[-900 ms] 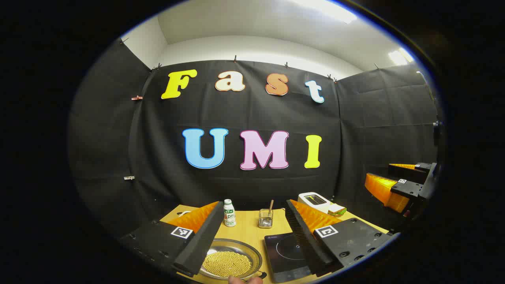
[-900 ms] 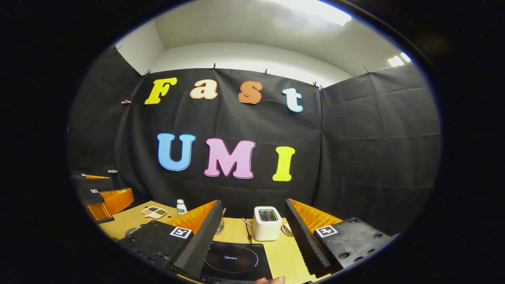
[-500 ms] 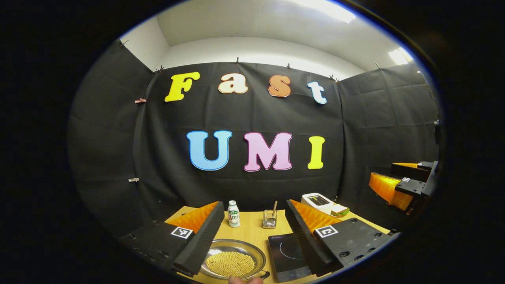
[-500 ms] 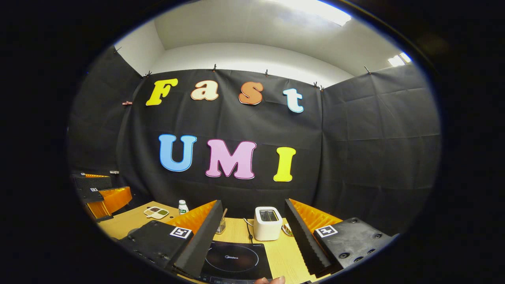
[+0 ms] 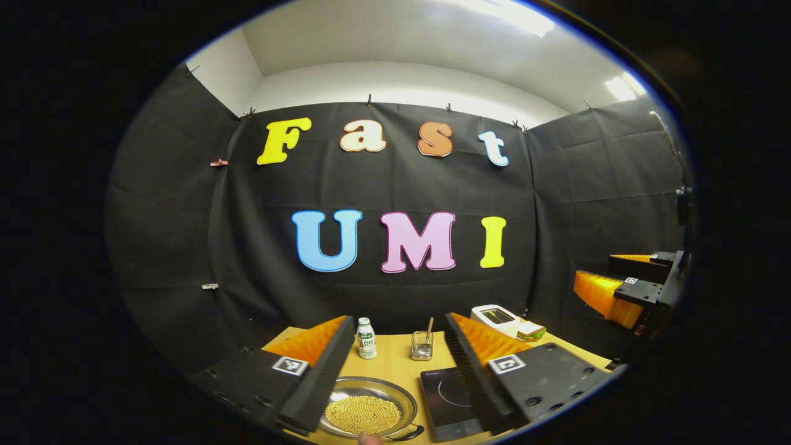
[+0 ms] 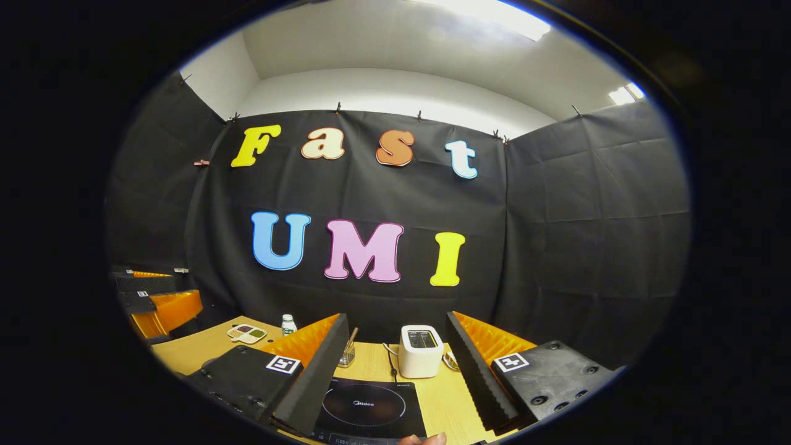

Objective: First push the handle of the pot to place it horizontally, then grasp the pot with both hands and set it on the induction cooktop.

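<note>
Wooden table (image 5: 395, 364), pot (image 5: 364, 413) below left tool (image 5: 395, 395)

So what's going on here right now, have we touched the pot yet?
Not yet. A person holds both grippers above the wooden table, jaws open and holding nothing. The left gripper points at the pot, a shallow metal pan of small yellow beads, which sits beside the induction cooktop, not on it. The right gripper faces the cooktop, with a white toaster behind it. Only a dark bit of the pot's handle shows, so I cannot tell how it lies.
</note>
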Tool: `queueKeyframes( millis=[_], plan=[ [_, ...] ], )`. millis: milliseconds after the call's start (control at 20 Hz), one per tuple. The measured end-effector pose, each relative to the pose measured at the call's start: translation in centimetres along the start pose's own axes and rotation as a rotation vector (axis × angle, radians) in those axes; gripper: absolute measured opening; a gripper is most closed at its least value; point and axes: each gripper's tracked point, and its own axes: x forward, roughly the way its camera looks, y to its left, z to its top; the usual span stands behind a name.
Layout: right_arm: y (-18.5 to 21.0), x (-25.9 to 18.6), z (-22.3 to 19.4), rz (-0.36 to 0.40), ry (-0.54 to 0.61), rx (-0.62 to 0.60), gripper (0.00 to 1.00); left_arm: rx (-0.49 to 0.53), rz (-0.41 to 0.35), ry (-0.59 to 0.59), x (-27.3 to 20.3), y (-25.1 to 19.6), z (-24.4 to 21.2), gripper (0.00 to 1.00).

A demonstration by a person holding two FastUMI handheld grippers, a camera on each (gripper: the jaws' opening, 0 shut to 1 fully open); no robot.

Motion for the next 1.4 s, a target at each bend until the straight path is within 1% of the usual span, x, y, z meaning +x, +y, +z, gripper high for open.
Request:
queueKeyframes(
  millis=[50,150,350,450,500,600,650,700,850,950,1050,1150,1250,1400],
  plan=[
    [0.0,0.0,0.0,0.002,-0.001,-0.004,0.97,-0.004,0.008,-0.004,-0.1,0.6,0.2,0.52],
    [0.1,-0.2,0.1,0.004,-0.004,-0.015,0.97,-0.024,-0.04,0.005,-0.3,-0.2,0.2,0.07],
    [0.2,-0.2,0.3,0.008,-0.012,-0.018,0.97,-0.008,-0.099,0.058,-0.5,0.0,-1.0,0.05],
    [0.1,-0.3,0.1,0.006,-0.008,-0.024,0.97,0.011,-0.135,0.127,-0.5,-0.5,-2.6,0.05],
    [0.2,-0.3,0.1,0.005,-0.006,-0.026,0.99,0.026,-0.154,0.171,-0.5,-0.5,-3.6,0.05],
    [-0.1,-0.5,0.2,0.0,-0.005,-0.028,0.98,0.054,-0.204,0.288,-0.5,-0.7,-6.5,0.05],
    [-0.3,-0.6,0.2,-0.004,-0.006,-0.031,0.98,0.064,-0.234,0.357,-0.7,-0.9,-8.3,0.07],
    [-0.4,-0.5,0.1,-0.007,-0.003,-0.035,0.97,0.074,-0.261,0.431,-1.0,-0.8,-9.8,0.05],
    [-0.9,-0.8,0.1,-0.017,0.004,-0.036,0.98,0.095,-0.324,0.632,-1.9,-0.4,-14.1,0.05],
    [-1.1,-0.9,0.0,-0.023,0.008,-0.041,0.97,0.112,-0.355,0.786,-3.1,-0.2,-17.2,0.05],
    [-1.2,-1.0,-0.1,-0.026,0.017,-0.04,0.98,0.143,-0.347,0.959,-4.6,0.8,-20.8,0.05],
    [-1.3,-1.2,-0.1,-0.031,0.029,-0.024,0.98,0.165,-0.38,1.145,-6.9,1.3,-24.4,0.05],
    [-1.3,-1.2,0.1,-0.035,0.031,-0.015,0.98,0.211,-0.431,1.264,-8.7,1.7,-27.4,0.05],
    [-1.5,-1.3,-0.2,-0.041,0.037,-0.022,0.97,0.279,-0.468,1.363,-10.2,1.9,-30.1,0.06]
  ],
)
